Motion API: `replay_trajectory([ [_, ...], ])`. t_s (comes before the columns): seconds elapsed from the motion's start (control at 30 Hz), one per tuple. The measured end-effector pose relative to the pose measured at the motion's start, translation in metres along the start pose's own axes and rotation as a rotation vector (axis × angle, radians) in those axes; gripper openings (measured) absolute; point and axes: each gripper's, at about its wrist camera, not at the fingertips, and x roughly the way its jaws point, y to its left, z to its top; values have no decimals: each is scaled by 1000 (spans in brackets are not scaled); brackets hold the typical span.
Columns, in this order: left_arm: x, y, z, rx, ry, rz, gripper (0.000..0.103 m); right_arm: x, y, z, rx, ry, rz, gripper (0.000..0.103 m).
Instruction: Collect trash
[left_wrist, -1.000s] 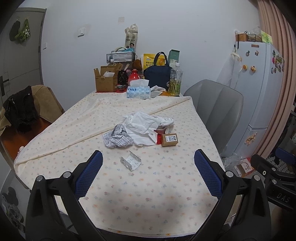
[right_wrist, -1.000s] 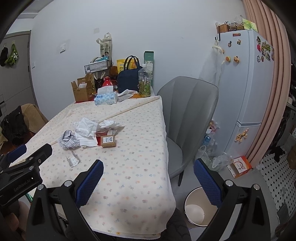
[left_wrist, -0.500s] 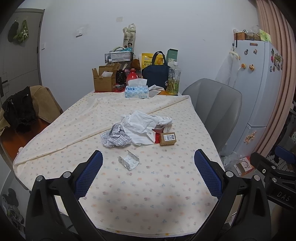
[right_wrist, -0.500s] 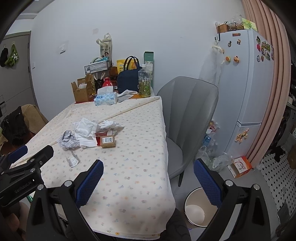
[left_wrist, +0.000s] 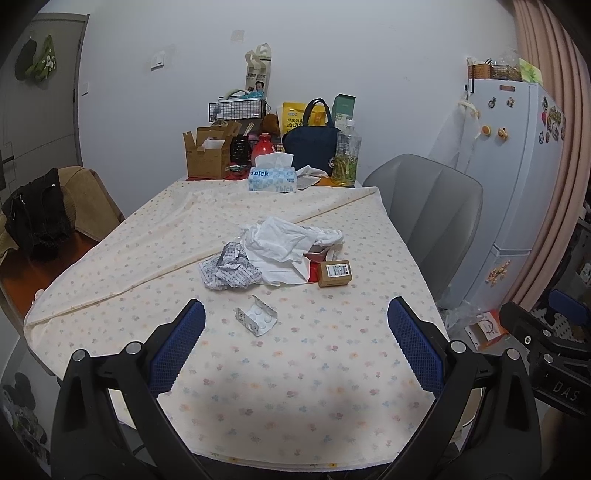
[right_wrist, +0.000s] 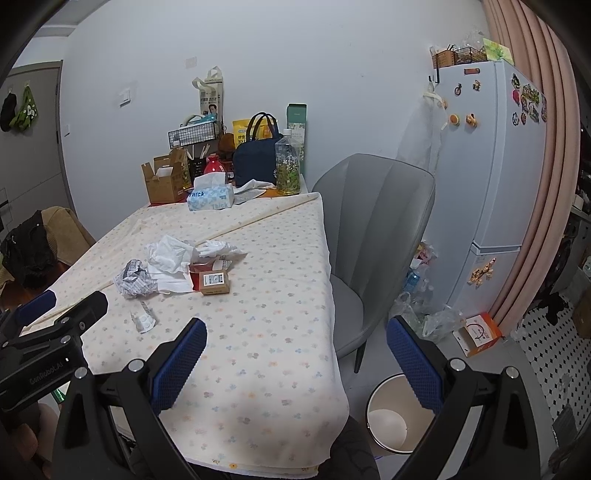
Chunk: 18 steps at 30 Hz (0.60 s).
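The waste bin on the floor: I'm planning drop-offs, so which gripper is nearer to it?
Right. The right gripper hangs almost above the waste bin past the table corner; the left gripper is over the tabletop, farther away.

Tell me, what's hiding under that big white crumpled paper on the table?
A red packet pokes out from under the white crumpled paper, beside the small brown box. Whatever else lies beneath is covered.

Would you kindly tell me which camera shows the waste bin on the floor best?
The right wrist view: the waste bin stands on the floor by the table's near right corner, its open mouth showing. In the left wrist view only a sliver of its rim shows behind the gripper finger.
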Motion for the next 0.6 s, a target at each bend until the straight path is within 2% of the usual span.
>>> replay_trajectory([
  [0.3, 4, 14, -2, -25, 13, 29, 98, 4, 11, -1, -35, -8, 21, 96],
  [0.6, 14, 40, -5, -52, 40, 58, 98, 26, 26, -4, -46, 32, 79, 92],
])
